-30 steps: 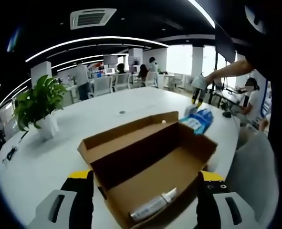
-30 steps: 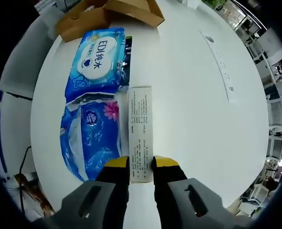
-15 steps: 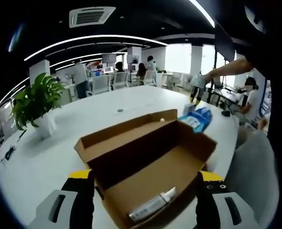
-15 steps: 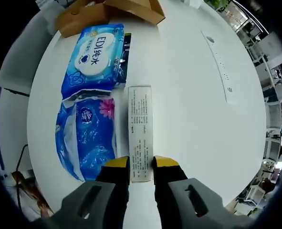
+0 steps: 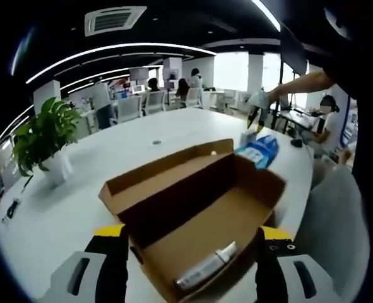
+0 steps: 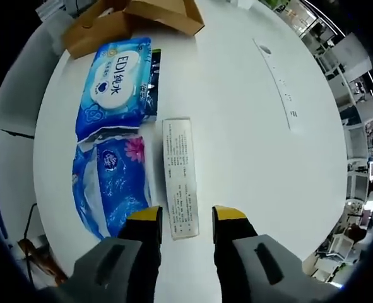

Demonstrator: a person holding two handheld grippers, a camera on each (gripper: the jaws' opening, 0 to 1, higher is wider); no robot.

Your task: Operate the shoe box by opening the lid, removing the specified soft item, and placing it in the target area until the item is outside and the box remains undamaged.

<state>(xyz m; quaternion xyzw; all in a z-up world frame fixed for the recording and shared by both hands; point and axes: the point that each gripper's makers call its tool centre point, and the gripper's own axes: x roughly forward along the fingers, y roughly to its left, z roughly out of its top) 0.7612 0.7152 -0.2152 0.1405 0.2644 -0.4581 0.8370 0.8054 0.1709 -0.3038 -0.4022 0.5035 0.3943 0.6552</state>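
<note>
right gripper view — right gripper point(image 6: 185, 216) parted around a slim white carton point(image 6: 178, 186); left gripper point(image 5: 191, 238) spread wide — straddling the open shoe box point(image 5: 195, 208).

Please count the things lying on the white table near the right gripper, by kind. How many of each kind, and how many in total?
Blue soft plastic packs: 2 (wet wipes pack, tissue pack)
White long printed carton: 1
Brown cardboard shoe box: 1
Total: 4
</note>
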